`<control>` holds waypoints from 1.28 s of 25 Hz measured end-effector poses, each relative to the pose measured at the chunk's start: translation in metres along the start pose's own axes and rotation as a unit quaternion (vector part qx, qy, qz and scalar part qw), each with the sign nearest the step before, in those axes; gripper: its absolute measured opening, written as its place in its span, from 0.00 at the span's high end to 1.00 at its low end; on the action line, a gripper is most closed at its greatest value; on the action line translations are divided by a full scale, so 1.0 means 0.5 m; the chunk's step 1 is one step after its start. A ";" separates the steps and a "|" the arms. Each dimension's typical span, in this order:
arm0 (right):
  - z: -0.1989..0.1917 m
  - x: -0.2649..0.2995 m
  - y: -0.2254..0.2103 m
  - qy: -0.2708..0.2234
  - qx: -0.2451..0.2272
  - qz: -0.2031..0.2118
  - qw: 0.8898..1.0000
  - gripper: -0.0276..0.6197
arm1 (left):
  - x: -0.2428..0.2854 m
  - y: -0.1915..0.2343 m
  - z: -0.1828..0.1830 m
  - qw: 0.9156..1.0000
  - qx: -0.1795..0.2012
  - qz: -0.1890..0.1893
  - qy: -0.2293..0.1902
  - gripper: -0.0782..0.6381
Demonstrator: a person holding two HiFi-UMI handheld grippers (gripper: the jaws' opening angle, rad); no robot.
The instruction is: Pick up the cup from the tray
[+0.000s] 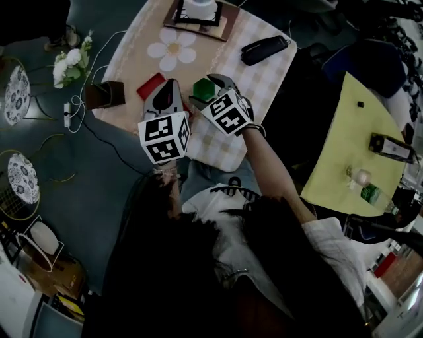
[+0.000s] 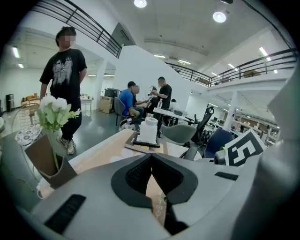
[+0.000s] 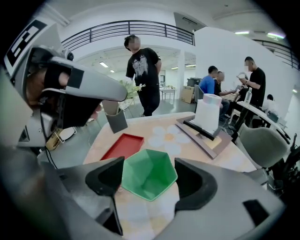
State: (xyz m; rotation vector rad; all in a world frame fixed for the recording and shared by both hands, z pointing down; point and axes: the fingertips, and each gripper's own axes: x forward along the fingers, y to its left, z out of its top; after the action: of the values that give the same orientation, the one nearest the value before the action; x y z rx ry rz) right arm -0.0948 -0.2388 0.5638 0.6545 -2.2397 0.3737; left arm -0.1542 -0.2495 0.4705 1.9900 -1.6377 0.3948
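Note:
A white cup [image 1: 198, 8] stands on a small black tray [image 1: 177, 13], which rests on a wooden board at the far end of the table. In the left gripper view, the cup [image 2: 149, 130] is far ahead. In the right gripper view, the cup [image 3: 207, 113] is ahead to the right on the tray [image 3: 200, 129]. My left gripper [image 1: 173, 84] hovers over the table's near part, shut, with the pads meeting and nothing between them [image 2: 151, 161]. My right gripper [image 1: 215, 79] is beside it and stands open [image 3: 149, 169] above a green hexagonal dish [image 3: 149, 173].
A red flat tray [image 1: 151, 86] lies left of the green dish [image 1: 203, 88]. A brown holder with white flowers [image 1: 104, 94] sits at the table's left edge. A black case [image 1: 264, 49] lies at the right. Several people stand or sit beyond the table [image 2: 63, 79].

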 end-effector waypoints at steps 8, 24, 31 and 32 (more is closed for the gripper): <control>-0.076 -0.030 -0.091 0.011 0.060 -0.029 0.998 0.43 | 0.044 -0.069 -0.014 1.000 0.000 -0.024 0.011 0.88; -0.112 -0.034 -0.120 0.001 0.135 -0.005 0.991 0.43 | 0.066 -0.095 -0.025 0.999 -0.028 -0.019 0.015 0.88; -0.062 -0.083 -0.133 -0.041 0.127 -0.017 0.991 0.41 | 0.057 -0.112 -0.016 1.000 -0.021 -0.021 0.009 0.88; -0.052 -0.093 -0.135 -0.049 0.123 -0.019 0.991 0.41 | 0.055 -0.115 -0.015 1.000 -0.019 -0.021 0.008 0.88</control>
State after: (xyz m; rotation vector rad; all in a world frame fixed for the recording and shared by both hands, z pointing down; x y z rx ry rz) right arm -0.0147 -0.2669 0.5508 0.8580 -2.2898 0.6172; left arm -0.0917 -0.2604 0.4793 1.9855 -1.5791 0.3607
